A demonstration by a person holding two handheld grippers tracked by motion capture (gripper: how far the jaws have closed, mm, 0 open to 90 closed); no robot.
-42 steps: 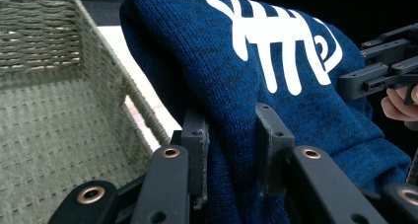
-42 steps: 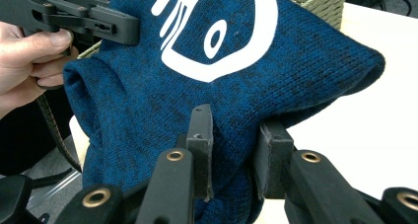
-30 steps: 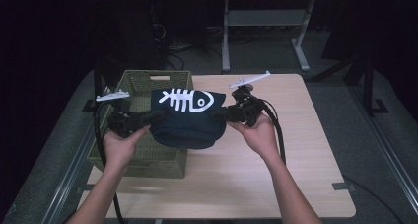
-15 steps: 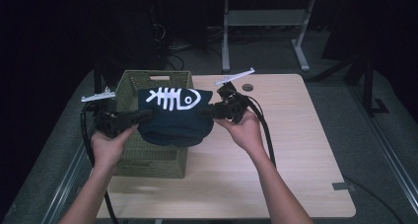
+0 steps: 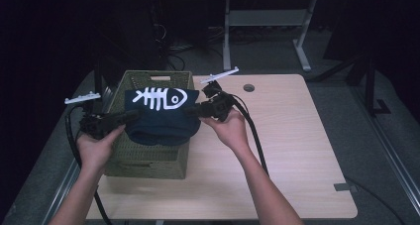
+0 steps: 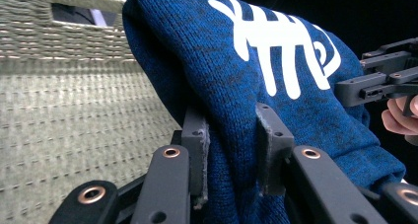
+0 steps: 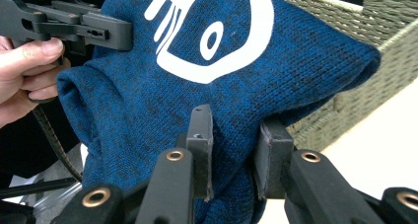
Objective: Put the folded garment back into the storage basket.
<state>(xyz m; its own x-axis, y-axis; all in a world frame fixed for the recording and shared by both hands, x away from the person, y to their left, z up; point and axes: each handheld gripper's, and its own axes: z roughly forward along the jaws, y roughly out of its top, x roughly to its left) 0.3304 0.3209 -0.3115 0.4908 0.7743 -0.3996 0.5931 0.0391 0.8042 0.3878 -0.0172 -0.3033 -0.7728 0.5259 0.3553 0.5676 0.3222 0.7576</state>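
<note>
I've got the blue sweater (image 5: 161,118) pinched from both ends, left gripper (image 6: 231,135) and right gripper (image 7: 234,135) each clamped on a fold, so it hangs level over the green basket (image 5: 148,158) at table's left, ready to lower in.

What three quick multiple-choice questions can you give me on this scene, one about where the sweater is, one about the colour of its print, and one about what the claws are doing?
1. Where is the blue sweater?
A. Flat on the table
B. Held up over the green basket
C. On the floor

2. What colour is the fish skeleton print?
A. White
B. Yellow
C. Red

3. What state are the two claws in?
A. Both open
B. One open, one shut
C. Both shut on the sweater

Answers: 1 B, the high view shows it hanging between the hands above the basket. 2 A, the print is white on blue knit. 3 C, the left claw and the right claw each pinch a fold of knit.
</note>
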